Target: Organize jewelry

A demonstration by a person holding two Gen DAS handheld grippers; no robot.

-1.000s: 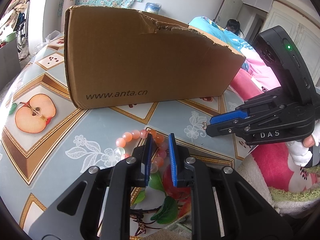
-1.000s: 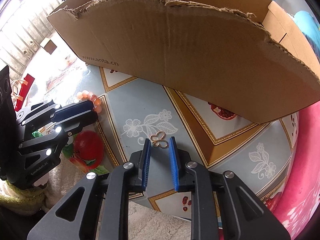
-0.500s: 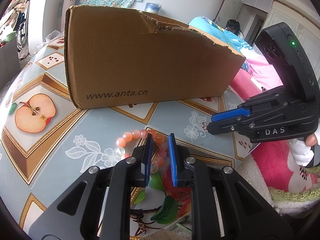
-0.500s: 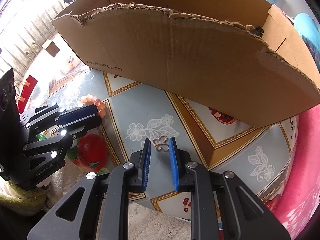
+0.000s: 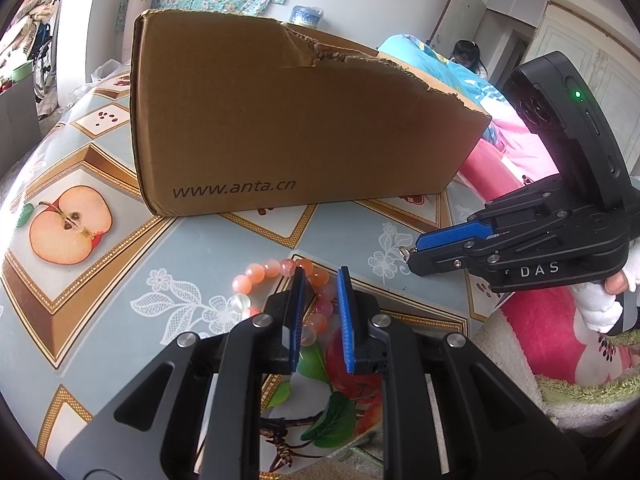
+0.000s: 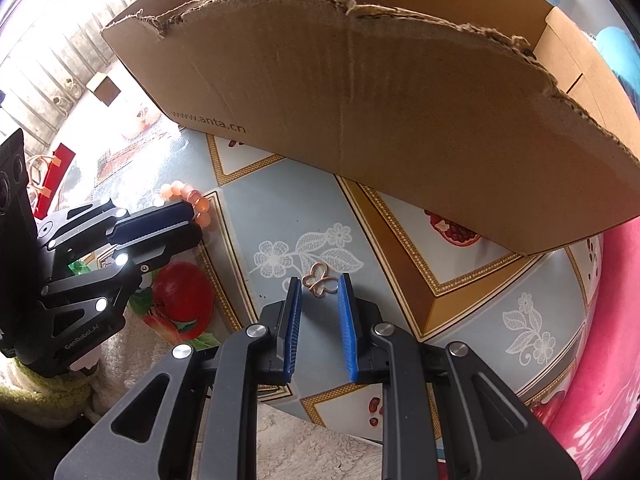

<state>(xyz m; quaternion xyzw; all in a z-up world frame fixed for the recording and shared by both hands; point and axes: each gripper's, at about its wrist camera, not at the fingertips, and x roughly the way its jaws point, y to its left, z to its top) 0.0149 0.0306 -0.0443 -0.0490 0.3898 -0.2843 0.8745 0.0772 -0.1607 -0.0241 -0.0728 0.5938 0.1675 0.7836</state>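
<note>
Jewelry is laid out on the table in two pieces, both still outside the box. One torn cardboard box stands at the back with its top open; it is judged to be the place meant for the pieces, and its ragged front wall is lowest toward the right.

Two claws are counted. Left claw is held low over one bracelet of pink and orange beads; the loop's near side is seen between the blue pads, though whether the pads press on any bead cannot be told, since only a narrow gap is shown and the beads pass behind one finger. Right claw is pointed steeply down at one small gold butterfly-shaped pendant, which lies flat on the cloth just beyond the tips. Its pads are set narrowly apart and nothing is gripped between them, so it is taken as released. That narrow setting is judged suited to so thin a piece, which would otherwise slip past wide jaws.

One gloved hand is seen on the right claw's handle.
</note>
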